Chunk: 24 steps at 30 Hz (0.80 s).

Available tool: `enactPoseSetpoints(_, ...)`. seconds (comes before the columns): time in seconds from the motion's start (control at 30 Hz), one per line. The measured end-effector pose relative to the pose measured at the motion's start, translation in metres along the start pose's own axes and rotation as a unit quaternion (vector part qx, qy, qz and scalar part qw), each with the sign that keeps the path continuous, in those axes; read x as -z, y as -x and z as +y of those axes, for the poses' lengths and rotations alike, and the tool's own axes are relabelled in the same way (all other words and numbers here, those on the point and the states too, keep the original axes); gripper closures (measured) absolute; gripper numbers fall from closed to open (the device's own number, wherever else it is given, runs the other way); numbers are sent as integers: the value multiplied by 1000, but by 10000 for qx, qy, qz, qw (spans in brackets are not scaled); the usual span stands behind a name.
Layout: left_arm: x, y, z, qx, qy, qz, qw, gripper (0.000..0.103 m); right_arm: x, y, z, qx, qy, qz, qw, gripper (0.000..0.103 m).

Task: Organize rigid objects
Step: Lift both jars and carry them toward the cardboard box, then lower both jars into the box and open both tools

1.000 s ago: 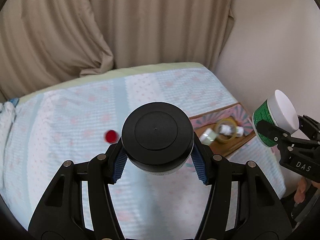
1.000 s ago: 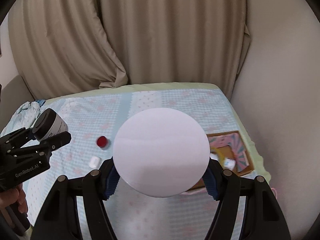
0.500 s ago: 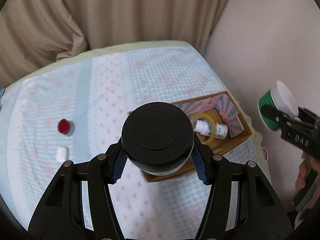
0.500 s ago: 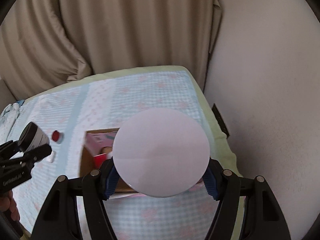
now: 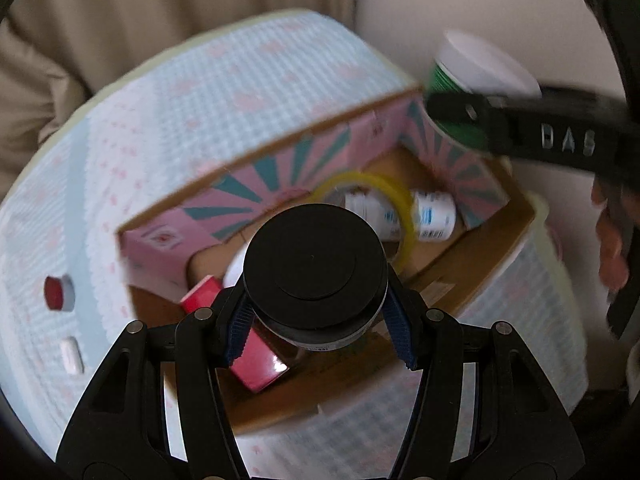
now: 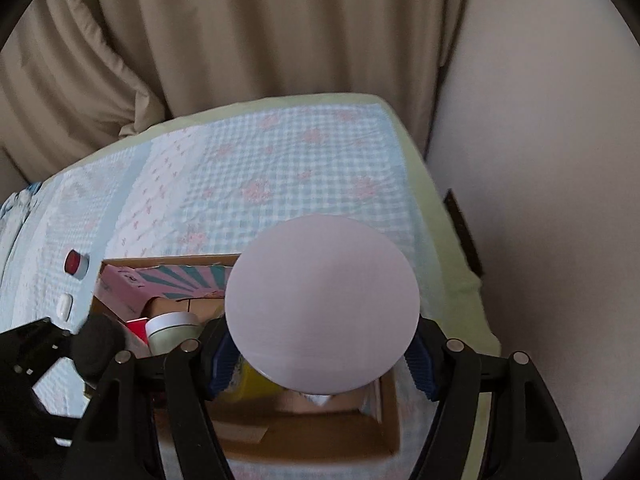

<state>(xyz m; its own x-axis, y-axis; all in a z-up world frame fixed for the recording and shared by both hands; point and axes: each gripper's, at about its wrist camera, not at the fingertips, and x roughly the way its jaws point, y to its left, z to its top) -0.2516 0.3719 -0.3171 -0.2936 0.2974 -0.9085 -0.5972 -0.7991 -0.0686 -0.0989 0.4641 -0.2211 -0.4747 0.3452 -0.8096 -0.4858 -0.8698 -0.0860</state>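
A quilted gingham bed [image 6: 256, 168] carries an open cardboard box [image 5: 476, 248]. Above the box, the right gripper [image 6: 320, 364] has its jaws clamped on a white-lidded green tub [image 5: 472, 80], and the left gripper [image 5: 316, 328] has its jaws clamped on a round black-lidded jar [image 5: 316, 268].

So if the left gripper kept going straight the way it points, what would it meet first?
Probably the red box lying in the cardboard box, directly below the black-lidded jar the left gripper holds; depth is unclear.
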Motion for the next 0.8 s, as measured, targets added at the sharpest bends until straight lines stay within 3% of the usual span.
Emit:
enactPoseSetpoints(0.2,-4,-32,0,-75,-32,569,9983,49,6,-33,-4,-316,61,225,9992,37)
enactPoseSetpoints(0.5,-8,-42,-7,-205,-290,793,9962,48,4,-52,-4,-263,111,351,9990,36)
enactPoseSetpoints(0.53,-8,-40,-6,-234,-261,780,9963,33,3,-53,-4,-222,108,354,9991,31)
enactPoseSetpoints(0.57,-9,-37,-6,-248,-255,722,9968,14,1,-50,-4,-322,98,319,9989,13)
enactPoseSetpoints(0.6,-9,-29,-6,-259,-255,559,9978,1,0,-52,-5,-563,51,407,9976,4)
enactPoseSetpoints(0.67,-8,-23,-6,-287,-293,501,9979,0,0,-47,-6,-877,-98,376,9954,0)
enactPoseSetpoints(0.8,-2,-16,-5,-300,-294,530,9977,0,6,-40,-6,-612,0,294,9977,0)
